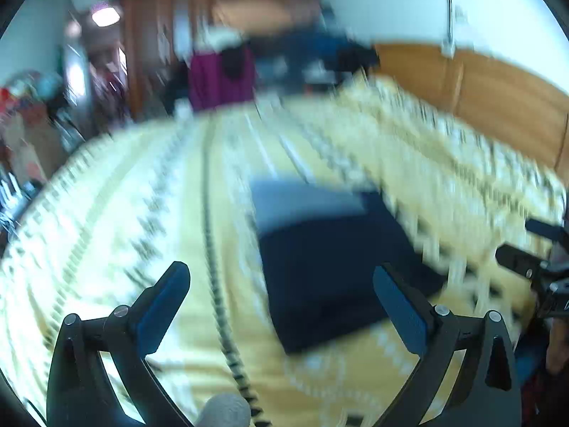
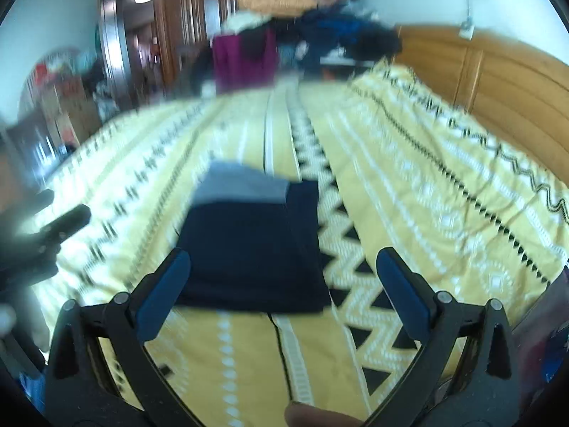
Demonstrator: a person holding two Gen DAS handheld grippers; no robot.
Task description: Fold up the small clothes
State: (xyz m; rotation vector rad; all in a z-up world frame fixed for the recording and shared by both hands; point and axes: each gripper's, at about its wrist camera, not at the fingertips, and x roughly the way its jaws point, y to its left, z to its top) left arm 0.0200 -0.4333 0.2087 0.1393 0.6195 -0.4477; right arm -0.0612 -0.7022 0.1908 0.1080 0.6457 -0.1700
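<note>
Clearly soft and light, the navy garment [image 2: 252, 245] with its grey band lay folded at frame centre on the yellow bedspread [image 2: 409, 192]. Left gripper [image 1: 281, 306] and right gripper [image 2: 284, 291] gaped wide, empty; an edge or corner looked best to pinch.

Home bedroom: bed under yellow patterned bedspread [image 2: 409, 163], wooden headboard [image 2: 498, 82], wooden wardrobe [image 2: 199, 10], heaped clothes [image 2: 320, 32] beyond.
</note>
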